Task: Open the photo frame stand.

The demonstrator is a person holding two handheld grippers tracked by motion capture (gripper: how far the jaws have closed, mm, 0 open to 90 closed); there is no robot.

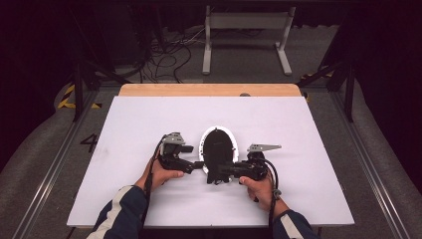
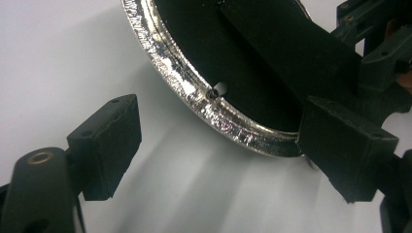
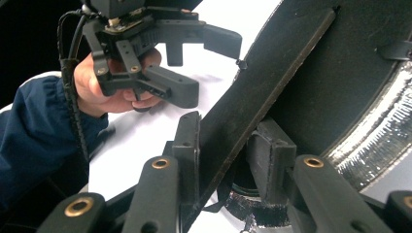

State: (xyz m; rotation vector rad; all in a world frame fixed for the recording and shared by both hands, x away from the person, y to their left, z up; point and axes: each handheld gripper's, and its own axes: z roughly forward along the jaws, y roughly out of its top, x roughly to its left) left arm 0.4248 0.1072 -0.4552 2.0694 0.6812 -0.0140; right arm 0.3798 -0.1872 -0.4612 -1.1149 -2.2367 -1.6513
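An oval black object (image 1: 217, 144) with a shiny silver rim (image 2: 194, 97) lies on the white board (image 1: 149, 119). A flat black strap (image 3: 272, 77) runs across its dark inside. My right gripper (image 3: 228, 155) is shut on this strap near the oval's near end, one pad on each face; from above the gripper (image 1: 215, 175) sits at the oval's front edge. My left gripper (image 2: 221, 160) stands open just outside the rim, its pads (image 2: 109, 145) clear of it and the bare board between them. From above it (image 1: 198, 164) is at the oval's left side.
The white board covers a wooden table whose far edge (image 1: 209, 89) shows behind it. Bare board lies left, right and beyond the oval. Past the table are floor cables (image 1: 164, 55) and a white frame (image 1: 246, 30). A blue-sleeved hand (image 3: 97, 87) holds the left gripper.
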